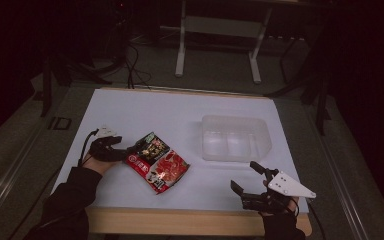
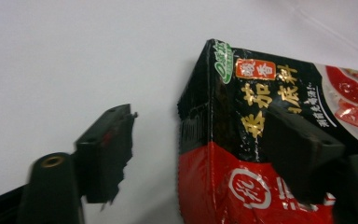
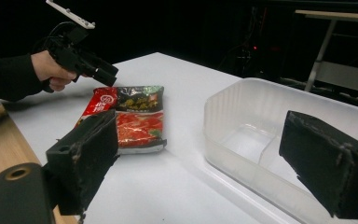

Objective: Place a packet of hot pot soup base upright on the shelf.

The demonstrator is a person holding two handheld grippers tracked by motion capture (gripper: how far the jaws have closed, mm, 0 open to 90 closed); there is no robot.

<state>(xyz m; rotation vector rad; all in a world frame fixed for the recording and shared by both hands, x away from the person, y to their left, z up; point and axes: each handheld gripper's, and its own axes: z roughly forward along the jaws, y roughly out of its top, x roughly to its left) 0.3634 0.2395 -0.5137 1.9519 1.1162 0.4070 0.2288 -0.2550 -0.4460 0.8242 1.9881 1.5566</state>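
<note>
A white-topped bench [image 1: 145, 107] with a wooden front edge is seen from above in a dim room. A flat red and black foil food pouch with printed characters [image 1: 156, 162] lies on it, left of centre. A clear, empty plastic container with an inner divider [image 1: 236, 137] stands well apart, to the right.

The left tool [image 1: 125, 151], held in a dark-sleeved hand, is placed at the pouch's near-left corner. In the left gripper view its jaws are spread: one jaw is over the printed face of the pouch [image 2: 279, 154], the other over bare bench beside the black edge. Nothing is gripped yet.

The right tool [image 1: 246, 176] is held released near the front right edge of the bench, with nothing between its jaws; in the right gripper view the container [image 3: 265, 140] is seen between them, farther off.

Likely risks: if the jaws are closed here, only a thin corner may be pinched, so the slick pouch could slip or fold. The lower jaw may fail to get under the flat edge and push the pouch away instead.
</note>
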